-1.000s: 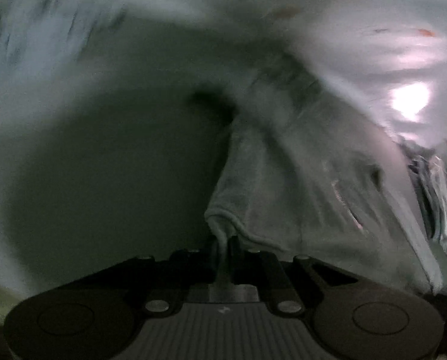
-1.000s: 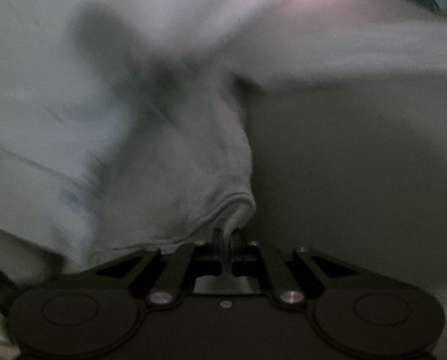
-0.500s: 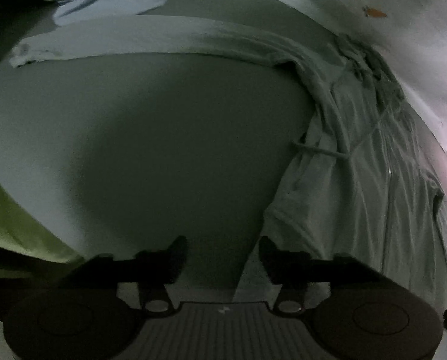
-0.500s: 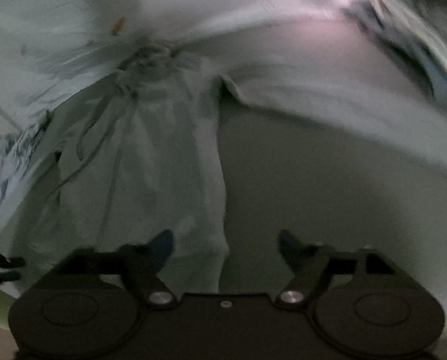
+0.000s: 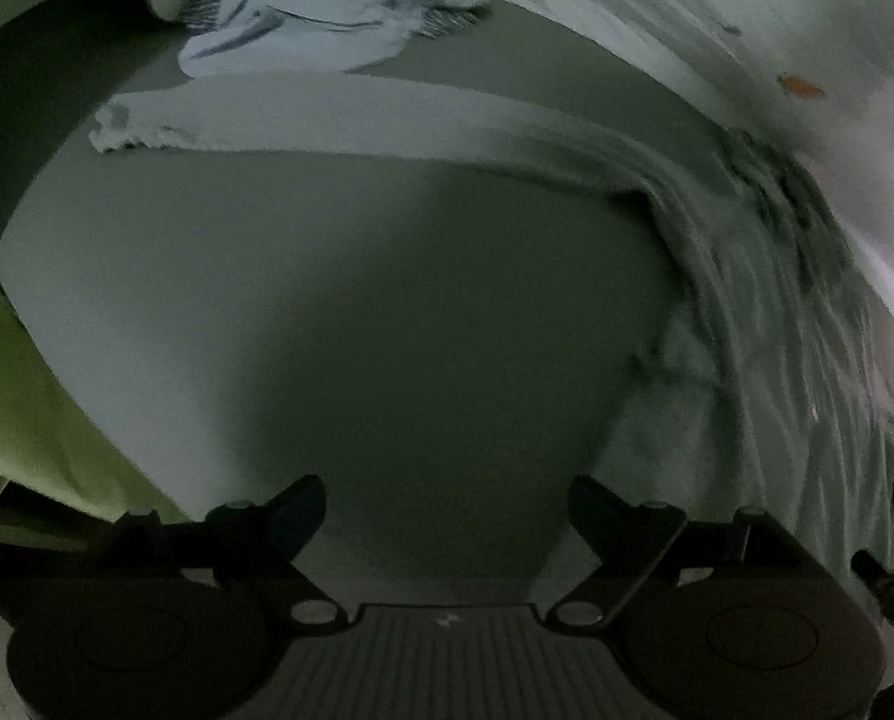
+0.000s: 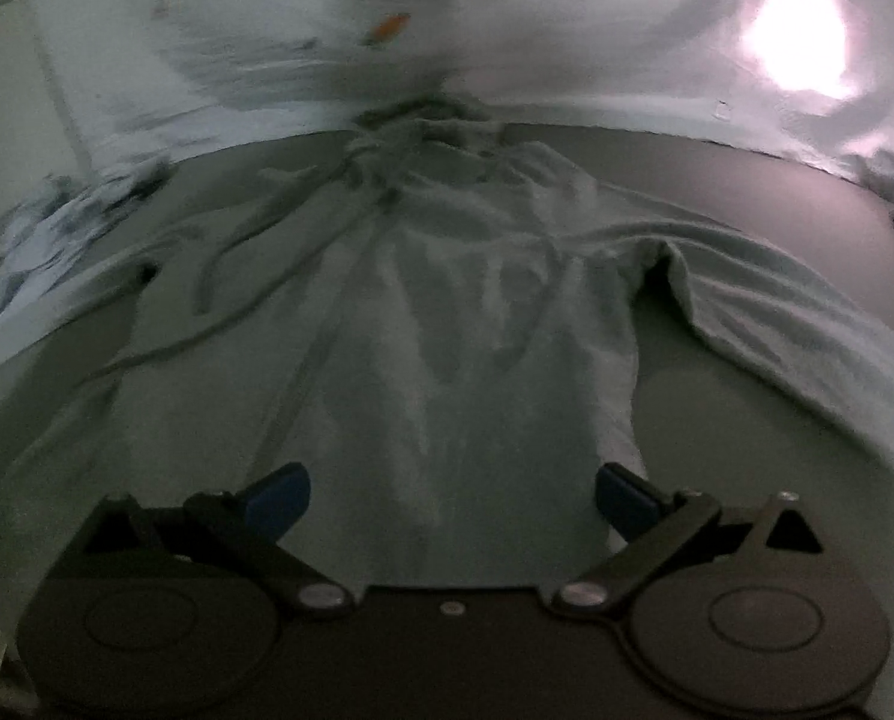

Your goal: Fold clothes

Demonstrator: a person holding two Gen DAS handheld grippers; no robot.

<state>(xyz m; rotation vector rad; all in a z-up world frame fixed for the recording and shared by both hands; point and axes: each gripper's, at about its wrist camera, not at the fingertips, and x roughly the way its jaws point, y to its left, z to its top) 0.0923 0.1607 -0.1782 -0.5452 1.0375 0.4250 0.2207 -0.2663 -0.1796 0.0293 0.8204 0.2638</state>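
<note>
Both sets of jaws stand spread wide with nothing between them: a second ago each gripper was pinching a bottom corner of the hoodie, and half a second ago they had already let go. The left gripper (image 5: 447, 498) hovers over bare grey counter (image 5: 339, 324) with the garment's left edge just to its right, while the right gripper (image 6: 450, 492) hangs low over the hem, cloth showing in the gap between its blue-tipped fingers (image 6: 279, 495) but not touching them as far as can be told. The release means the spreading step is done: the pale hoodie (image 6: 459, 324) now lies flat on the counter, hem near, hood and drawstrings far, so its long axis runs straight away from the grippers toward the wall at the back (the front panel is rippled, not smooth). One sleeve (image 5: 351, 114) stretches out far to the left across the counter, its cuff ending close to a heap of other clothes (image 5: 327, 18); the other sleeve (image 6: 807, 324) sweeps out to the right and bends back toward the near side. Folding proper has not yet begun; by my judgement the sleeves want bringing in across the body first, and the wrinkles may carry into the fold if left.
</note>
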